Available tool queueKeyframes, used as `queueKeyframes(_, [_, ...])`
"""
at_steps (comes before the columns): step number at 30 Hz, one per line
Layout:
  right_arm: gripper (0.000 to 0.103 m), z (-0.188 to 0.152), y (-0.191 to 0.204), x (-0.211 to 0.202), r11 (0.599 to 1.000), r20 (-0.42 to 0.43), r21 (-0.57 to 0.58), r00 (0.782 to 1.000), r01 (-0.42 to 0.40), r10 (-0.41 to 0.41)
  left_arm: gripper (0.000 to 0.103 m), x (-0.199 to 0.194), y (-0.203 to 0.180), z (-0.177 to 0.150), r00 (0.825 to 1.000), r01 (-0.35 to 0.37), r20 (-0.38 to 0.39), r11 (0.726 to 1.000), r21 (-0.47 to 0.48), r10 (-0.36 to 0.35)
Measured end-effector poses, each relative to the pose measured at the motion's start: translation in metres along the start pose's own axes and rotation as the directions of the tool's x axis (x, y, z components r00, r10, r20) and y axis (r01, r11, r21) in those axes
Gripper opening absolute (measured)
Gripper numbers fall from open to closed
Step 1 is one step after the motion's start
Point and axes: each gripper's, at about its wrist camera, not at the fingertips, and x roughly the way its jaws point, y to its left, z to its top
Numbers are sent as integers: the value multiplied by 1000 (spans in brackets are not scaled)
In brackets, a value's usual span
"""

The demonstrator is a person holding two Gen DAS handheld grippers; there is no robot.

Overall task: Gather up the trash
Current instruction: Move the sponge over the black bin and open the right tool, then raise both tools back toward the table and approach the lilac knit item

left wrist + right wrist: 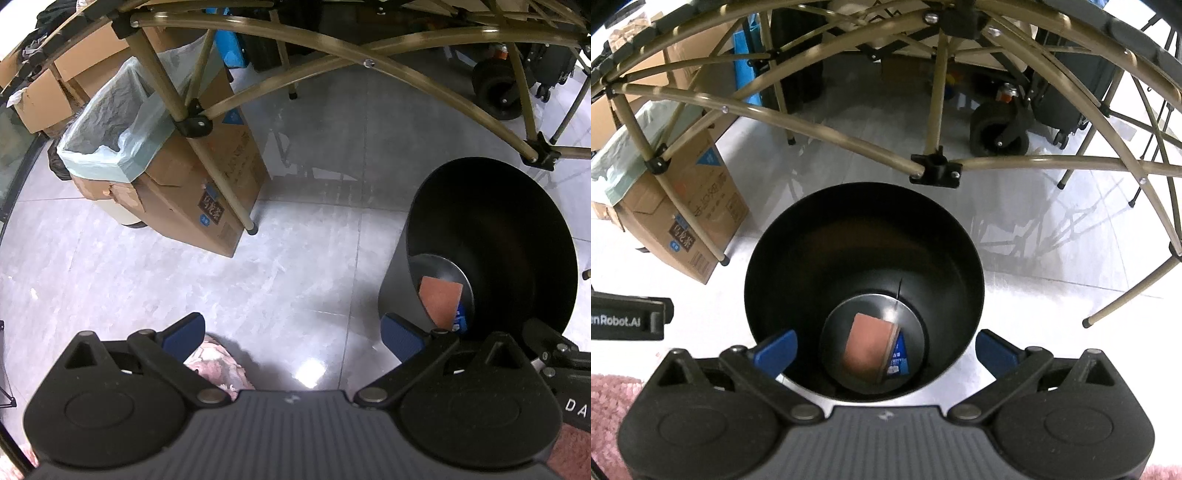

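Observation:
A black round trash bin (775, 243) stands on the pale tile floor, its mouth right below my right gripper (884, 349). That gripper is open wide, blue pads apart, nothing between them. At the bin's bottom lies a reddish-brown flat packet with a blue label (873, 347). In the left wrist view the same bin (495, 229) is at the right with the packet (441, 299) inside. My left gripper (293, 336) hangs open over bare floor to the left of the bin, holding nothing.
A cardboard box lined with a pale green bag (122, 122) stands at the left. A folding table's tan legs (221, 173) and struts (934, 170) cross overhead. A pink fuzzy rug (609, 402) lies near me. A black wheeled cart (997, 129) and suitcases stand behind.

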Motion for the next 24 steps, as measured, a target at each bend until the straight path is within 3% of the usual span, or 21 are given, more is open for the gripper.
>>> queueKeyframes(8, [103,-5,-4,-13,1000,2,-9,1000,-12,12,103,-7,-1,-2,1000,18,17,1000,4,-18])
queueKeyframes(12, [103,-8,-8,-24,1000,23,-6,1000,-21,21,103,-17,4,-5,996,72,44,997,-17,-71])
queueKeyframes(18, [103,-10,-17,-49,999,85,12,996,-33,32,103,-41,13,-9,982,118,153,992,-52,-108])
queueKeyframes(24, [103,-9,-24,-83,998,189,20,981,-51,47,103,-66,20,-13,955,138,272,988,-64,-115])
